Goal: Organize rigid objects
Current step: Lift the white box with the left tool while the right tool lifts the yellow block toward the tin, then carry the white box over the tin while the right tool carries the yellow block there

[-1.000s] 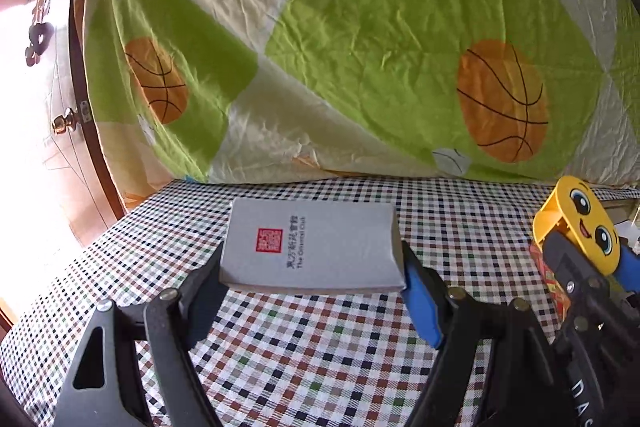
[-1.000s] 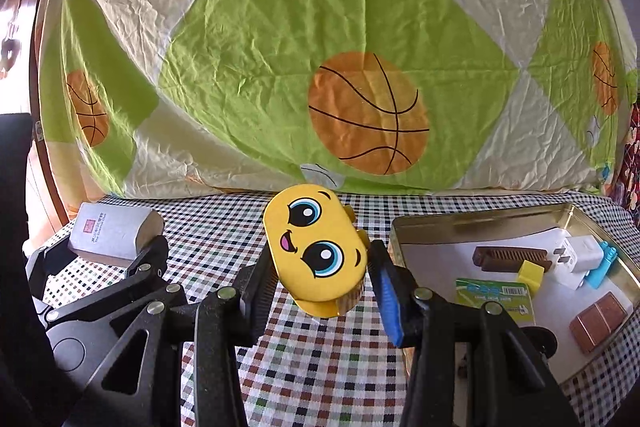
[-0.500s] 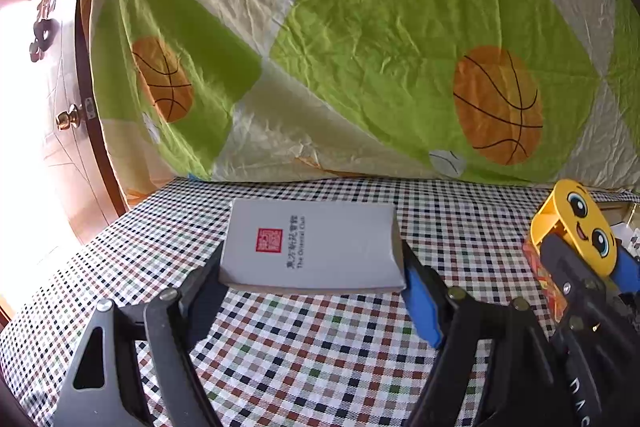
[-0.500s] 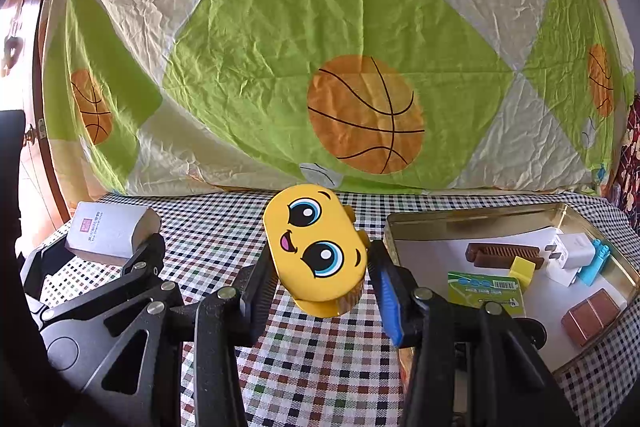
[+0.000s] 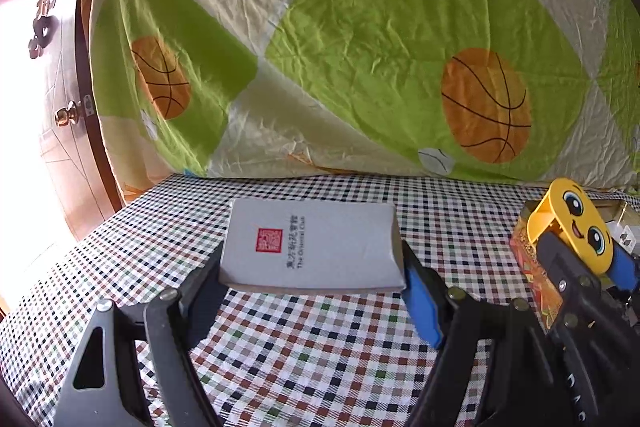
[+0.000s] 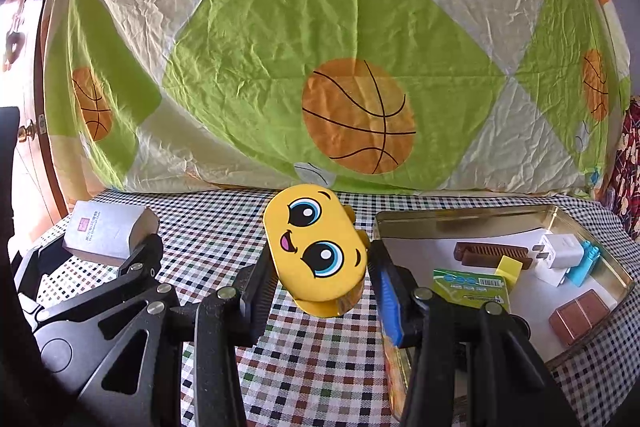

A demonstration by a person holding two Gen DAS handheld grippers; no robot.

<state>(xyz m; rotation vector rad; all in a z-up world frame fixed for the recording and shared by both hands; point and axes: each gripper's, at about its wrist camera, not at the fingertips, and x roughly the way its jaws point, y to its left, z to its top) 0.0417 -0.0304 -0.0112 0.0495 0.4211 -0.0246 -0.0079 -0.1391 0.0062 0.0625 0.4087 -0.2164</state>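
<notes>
My left gripper is shut on a grey box with a red stamp and holds it above the checked tablecloth. The box also shows at the left of the right wrist view. My right gripper is shut on a yellow case with a cartoon face, held just left of a gold metal tray. The case also shows at the right edge of the left wrist view.
The tray holds a brown comb, a white charger, a blue block, a yellow block, a green packet and a brown bar. A basketball-print sheet hangs behind. A wooden door stands left.
Both grippers have risen and drifted slightly with their loads. The tray and wall sit lower in both views. The grips have not changed.
</notes>
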